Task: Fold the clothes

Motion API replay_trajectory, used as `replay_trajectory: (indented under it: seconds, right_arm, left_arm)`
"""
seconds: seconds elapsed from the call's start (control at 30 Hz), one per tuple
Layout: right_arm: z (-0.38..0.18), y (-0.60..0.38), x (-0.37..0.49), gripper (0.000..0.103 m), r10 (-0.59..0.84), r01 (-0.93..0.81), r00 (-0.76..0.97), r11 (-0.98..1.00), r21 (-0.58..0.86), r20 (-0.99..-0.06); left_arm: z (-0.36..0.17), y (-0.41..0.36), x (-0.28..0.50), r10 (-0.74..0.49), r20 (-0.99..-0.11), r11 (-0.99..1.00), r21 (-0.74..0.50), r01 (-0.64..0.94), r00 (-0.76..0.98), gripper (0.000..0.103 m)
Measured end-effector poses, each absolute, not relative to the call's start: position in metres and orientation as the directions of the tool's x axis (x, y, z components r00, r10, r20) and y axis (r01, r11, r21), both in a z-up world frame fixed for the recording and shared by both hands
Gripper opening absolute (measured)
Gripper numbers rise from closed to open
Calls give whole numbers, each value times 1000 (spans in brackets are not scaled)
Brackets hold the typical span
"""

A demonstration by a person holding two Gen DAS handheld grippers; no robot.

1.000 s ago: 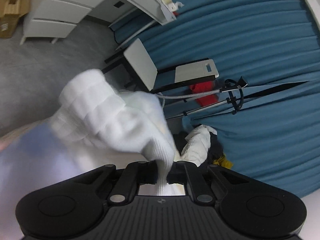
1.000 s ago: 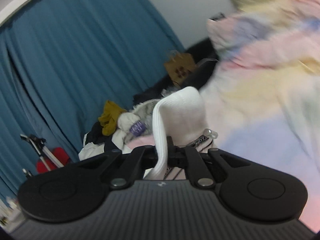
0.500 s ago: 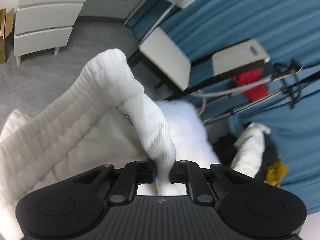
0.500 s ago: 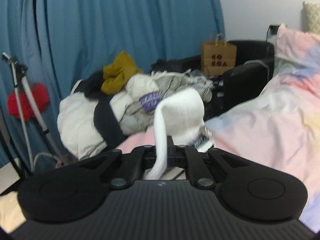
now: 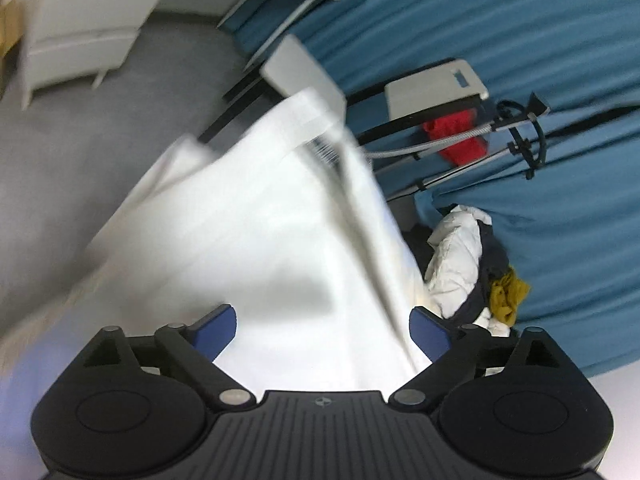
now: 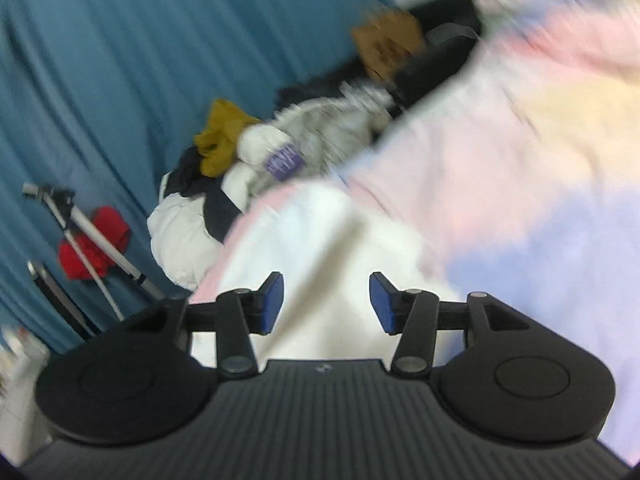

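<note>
The left tongs (image 5: pixel 322 326) stand wide, their blue pads (image 5: pixel 214 326) far apart with nothing pinched between them. The white garment (image 5: pixel 256 240) spreads out directly beyond and beneath them, a motion-blurred sheet of cloth reaching away toward a hem and a printed label near its far edge. The right tongs (image 6: pixel 326 302) are also spread, though less widely, and grip nothing; the same white garment (image 6: pixel 320 248) lies under and ahead of their blue pads (image 6: pixel 382 304), resting on a pastel bedspread (image 6: pixel 520 200) of pink, yellow and lilac patches.

Further out in the left wrist view, a grey floor (image 5: pixel 100 128) runs to a white drawer unit (image 5: pixel 84 52), and a grey chair (image 5: pixel 304 72) stands before a blue curtain (image 5: pixel 540 40). A heap of clothes (image 5: pixel 472 260), white, dark and mustard, sits at the curtain's foot. The right wrist view shows the same heap of clothes (image 6: pixel 240 168) past the edge of the bed, a tripod (image 6: pixel 84 240) with something red beside it, and a brown paper bag (image 6: pixel 388 46), blurred.
</note>
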State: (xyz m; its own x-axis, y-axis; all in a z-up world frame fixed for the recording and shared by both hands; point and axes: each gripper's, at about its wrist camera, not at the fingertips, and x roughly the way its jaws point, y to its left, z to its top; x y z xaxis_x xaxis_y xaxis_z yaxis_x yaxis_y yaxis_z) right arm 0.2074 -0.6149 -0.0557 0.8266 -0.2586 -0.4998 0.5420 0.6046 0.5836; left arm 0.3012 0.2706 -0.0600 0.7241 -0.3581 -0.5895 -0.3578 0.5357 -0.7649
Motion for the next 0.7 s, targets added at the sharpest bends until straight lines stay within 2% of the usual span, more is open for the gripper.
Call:
replay_trajectory:
  seconds: [0.1,0.17,0.27,0.33,0.47,0.5,0.53,0.57,0.6,0.63,0.7]
  right_arm:
    - [-87,-613,187,51,-163,545,814,542,639,-557]
    - [-106,-611,185,51,-115,552,804,509,660,-584]
    - [-123,-614,194,51,-71,512,837,451,731,-543]
    - [-129,-617,208,51,-71,494,852,436,752,-518]
    - [-134,-624,238,51,-114,493,858,450,744,-500]
    - [-134,-623,242,51,-137,502,855,462,731,-500]
    - [-134,-622,246,49,-160,510,851,474,717,-500]
    - [-134,-621,250,39,-182,519,847,486,703,-499]
    - [-132,-619,251,24,-208,527,844,490,694,-495]
    - [-129,-616,248,21,-237,535,841,489,689,-486]
    - [-120,-610,242,13,-276,543,839,479,690,-469]
  left_arm:
    - [-93,278,271,-366,-608,452,-778,-437,704,98]
    - [-111,282,258,-364,-577,390,-807,-443,731,98]
    - [-117,285,262,-345,-536,365,-833,-417,770,99]
    - [-116,285,272,-334,-519,376,-839,-394,787,92]
    - [-118,284,289,-267,-547,422,-806,-414,793,86]
    - [-119,283,294,-249,-556,434,-796,-421,793,80]
    - [-119,283,298,-231,-563,445,-786,-429,793,64]
    - [-120,282,302,-212,-571,456,-776,-436,793,54]
    - [-121,282,306,-193,-578,467,-765,-444,793,42]
    - [-119,282,306,-180,-576,467,-764,-446,798,30]
    - [-111,286,299,-169,-550,446,-783,-434,818,18]
